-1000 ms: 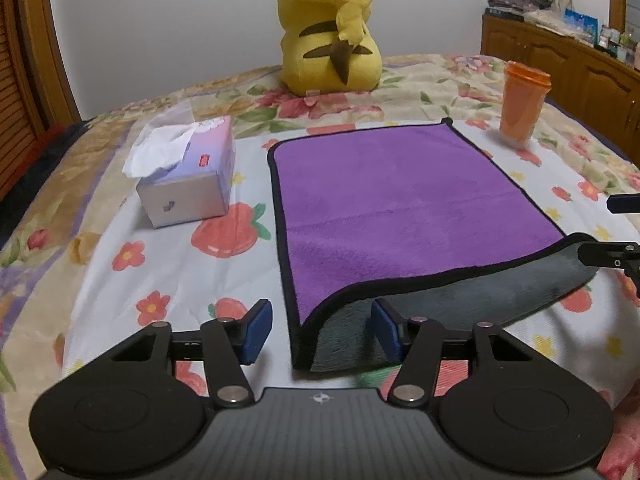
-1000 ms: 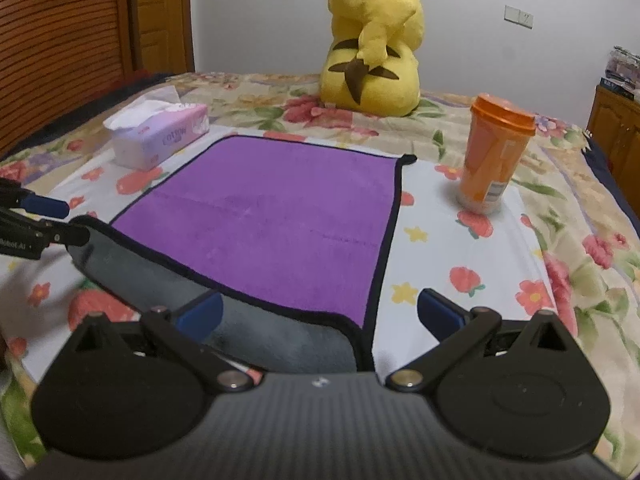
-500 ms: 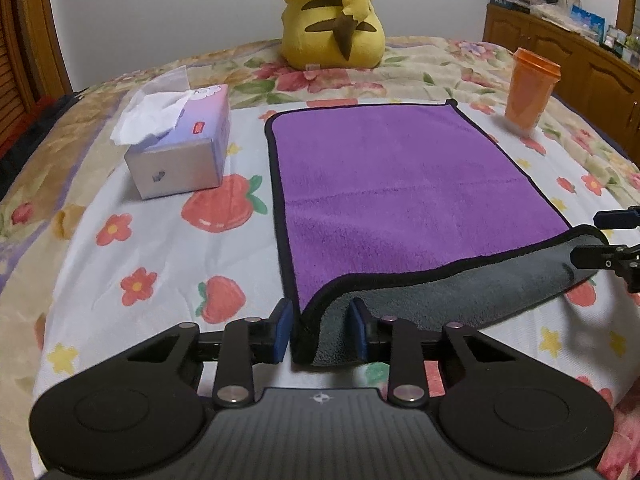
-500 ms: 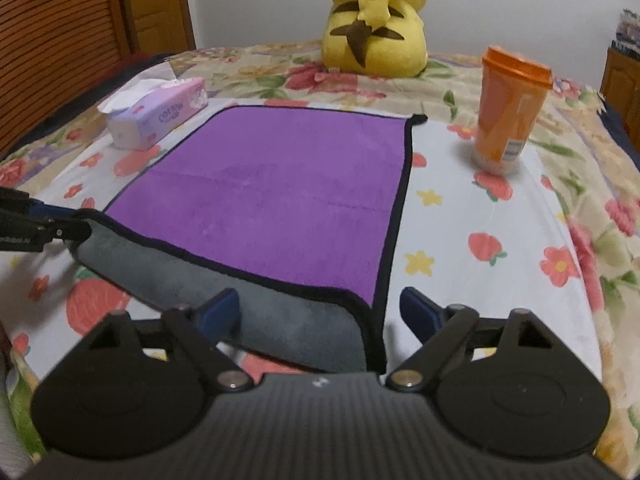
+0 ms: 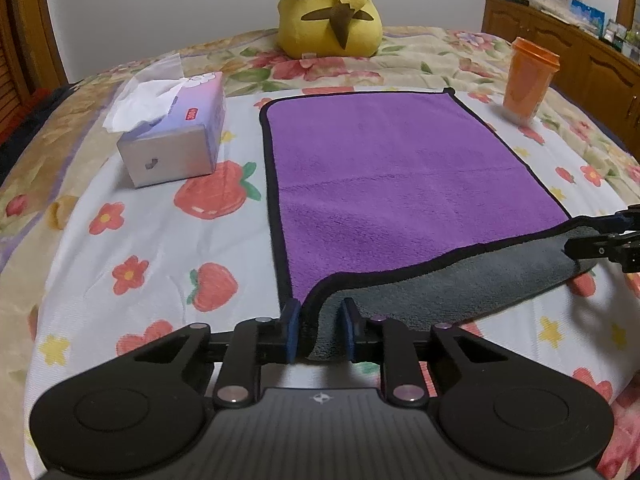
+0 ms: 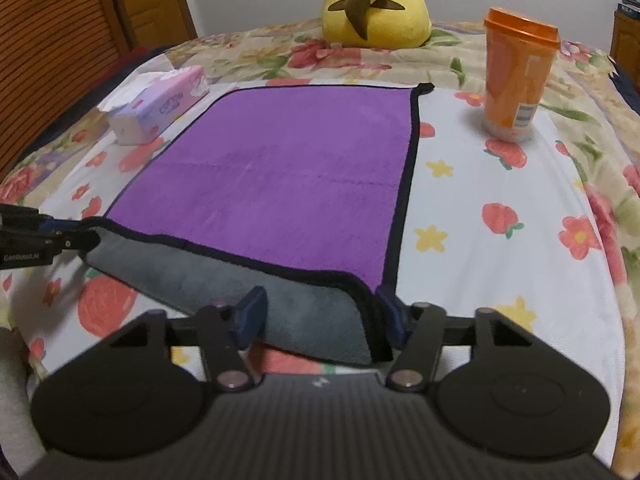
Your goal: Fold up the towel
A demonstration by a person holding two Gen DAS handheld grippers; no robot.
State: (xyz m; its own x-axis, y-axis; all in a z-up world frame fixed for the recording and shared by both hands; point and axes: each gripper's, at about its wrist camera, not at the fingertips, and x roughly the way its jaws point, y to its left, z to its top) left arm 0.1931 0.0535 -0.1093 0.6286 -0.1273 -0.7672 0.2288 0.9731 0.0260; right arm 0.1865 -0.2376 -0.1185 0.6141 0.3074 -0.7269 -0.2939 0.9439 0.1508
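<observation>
Two grippers work the near edge of the towel [image 5: 400, 184], which lies flat on the bed [image 5: 152, 248] with its purple face up and its near edge turned back, showing the grey underside.

We see the left gripper [image 5: 319, 330] at the towel's near-left corner. Its jaws are clenched on that corner, and the blue pads [image 5: 291, 330] press the black hem from both sides. The corner is lifted slightly off the bed.

We see the right gripper [image 6: 322, 320] at the near-right corner. Its jaws straddle the corner with grey cloth between them. The right pad touches the hem; the left pad [image 6: 252, 314] stands apart from the cloth, so the jaws are not clamped.

In the right wrist view, the left gripper enters from the left edge, at the towel's far end of the raised fold. In the left wrist view, the right gripper enters from the right edge likewise.

Other items on the bed:
- tissue box [image 5: 176, 144], left of the towel, apart from it;
- orange cup [image 6: 516, 76], upright, right of the towel, apart from it;
- yellow plush [image 5: 330, 8], beyond the towel's far edge.
</observation>
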